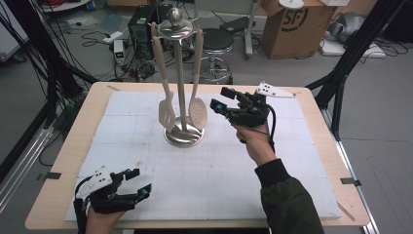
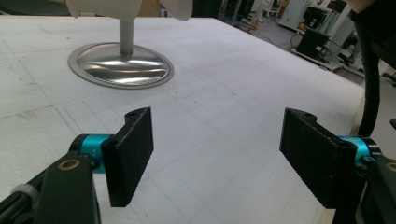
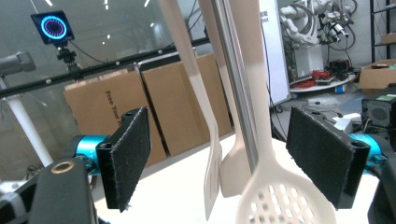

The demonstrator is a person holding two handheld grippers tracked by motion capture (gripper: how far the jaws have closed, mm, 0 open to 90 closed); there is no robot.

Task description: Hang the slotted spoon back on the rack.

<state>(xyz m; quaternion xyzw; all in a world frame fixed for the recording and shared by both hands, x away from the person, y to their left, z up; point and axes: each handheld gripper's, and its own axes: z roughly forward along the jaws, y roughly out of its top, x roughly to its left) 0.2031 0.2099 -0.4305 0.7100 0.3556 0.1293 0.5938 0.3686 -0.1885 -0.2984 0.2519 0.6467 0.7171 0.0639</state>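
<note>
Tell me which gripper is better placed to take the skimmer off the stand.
Right. The right gripper hangs open beside the skimmer, whose handle runs between its jaws in its own view. The left gripper sits at the table's near edge.

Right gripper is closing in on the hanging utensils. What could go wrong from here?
1. The right gripper has open jaws framing the skimmer, with the stand's pole and slotted turner close behind; it may pinch the wrong one.
2. The utensils hang freely, so a nudge could swing them.
3. A sideways pull might tip the stand; the left gripper isn't bracing it.
</note>
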